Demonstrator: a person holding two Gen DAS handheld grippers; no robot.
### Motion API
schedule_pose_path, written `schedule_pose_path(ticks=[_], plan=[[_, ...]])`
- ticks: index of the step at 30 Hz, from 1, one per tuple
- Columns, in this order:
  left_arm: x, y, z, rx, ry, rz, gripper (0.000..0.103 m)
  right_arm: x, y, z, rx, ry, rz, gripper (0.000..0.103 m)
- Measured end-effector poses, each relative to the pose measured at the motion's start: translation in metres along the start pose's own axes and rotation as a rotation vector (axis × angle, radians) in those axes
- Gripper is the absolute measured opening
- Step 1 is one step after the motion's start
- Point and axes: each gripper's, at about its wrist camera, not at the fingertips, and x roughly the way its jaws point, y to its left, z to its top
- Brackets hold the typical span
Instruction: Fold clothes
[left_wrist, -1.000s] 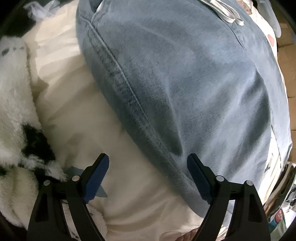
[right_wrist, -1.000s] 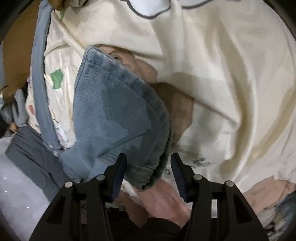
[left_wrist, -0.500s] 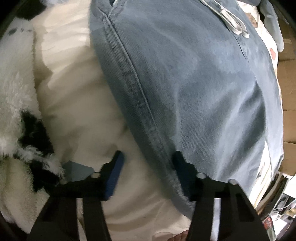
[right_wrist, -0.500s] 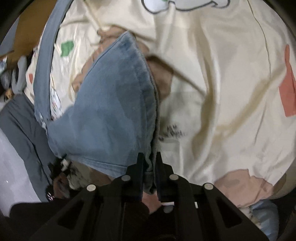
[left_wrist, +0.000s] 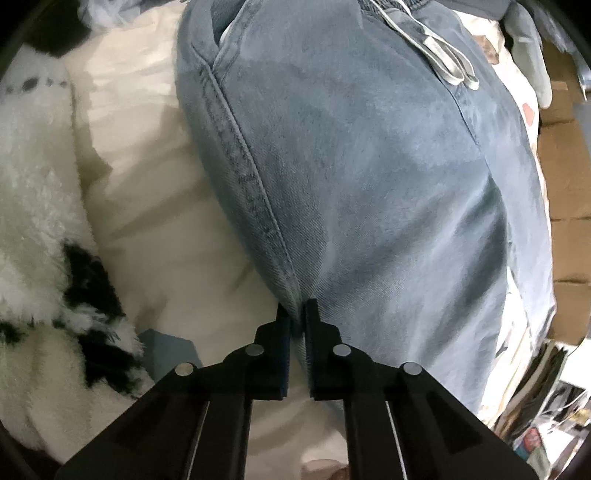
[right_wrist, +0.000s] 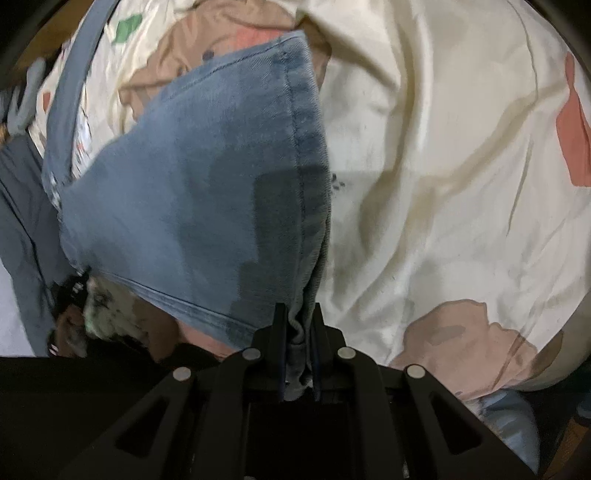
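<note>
Light blue denim trousers (left_wrist: 369, 166) lie on a cream bedsheet (left_wrist: 155, 206), with a white drawstring (left_wrist: 439, 59) at the far waist. My left gripper (left_wrist: 297, 314) is shut on the stitched side seam of the trousers. In the right wrist view, my right gripper (right_wrist: 298, 317) is shut on the hem end of a trouser leg (right_wrist: 207, 184), which hangs lifted above a cream printed bedsheet (right_wrist: 443, 147). The fabric bunches between the jaws.
A fluffy white and black plush blanket (left_wrist: 40, 240) lies at the left. Cardboard boxes (left_wrist: 565, 177) and clutter stand beyond the bed at the right. In the right wrist view a grey garment (right_wrist: 22, 206) lies at the left edge.
My left gripper moved onto the side seam and closed on it. My right gripper closed on the leg hem and lifted it, swinging the leg upright.
</note>
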Motion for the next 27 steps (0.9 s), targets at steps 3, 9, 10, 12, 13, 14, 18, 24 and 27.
schedule_pose_path(ticks=[3,9,10,12,13,14,18,24,27], plan=[[0.010,0.002,-0.002,-0.018,0.002,0.012,0.007,0.014,-0.010,-0.003,-0.007,0.037,-0.033,0.009],[-0.002,0.022,-0.009,-0.022,0.004,-0.018,0.006,0.010,-0.009,-0.008,-0.025,0.049,-0.047,0.009],[-0.004,0.023,-0.011,-0.022,0.007,-0.023,0.006,0.008,-0.008,-0.009,-0.031,0.051,-0.054,0.008],[-0.005,0.023,-0.012,-0.012,0.012,-0.019,0.006,0.004,-0.010,-0.009,-0.036,0.054,-0.070,0.008],[-0.002,0.023,-0.013,0.000,0.017,-0.002,0.007,0.004,-0.013,-0.008,-0.033,0.057,-0.091,0.008],[0.001,0.023,-0.013,0.014,0.023,0.019,0.007,0.007,-0.017,-0.006,-0.026,0.063,-0.124,0.007],[0.016,0.019,-0.012,0.040,0.066,0.076,0.012,0.007,-0.034,0.003,0.019,0.058,-0.105,0.007],[0.013,0.010,-0.018,0.092,0.098,0.163,0.032,-0.026,-0.028,0.022,-0.034,-0.080,-0.046,0.037],[0.000,0.004,-0.020,0.093,0.069,0.152,0.032,-0.040,-0.023,0.034,-0.038,-0.156,-0.011,0.038]])
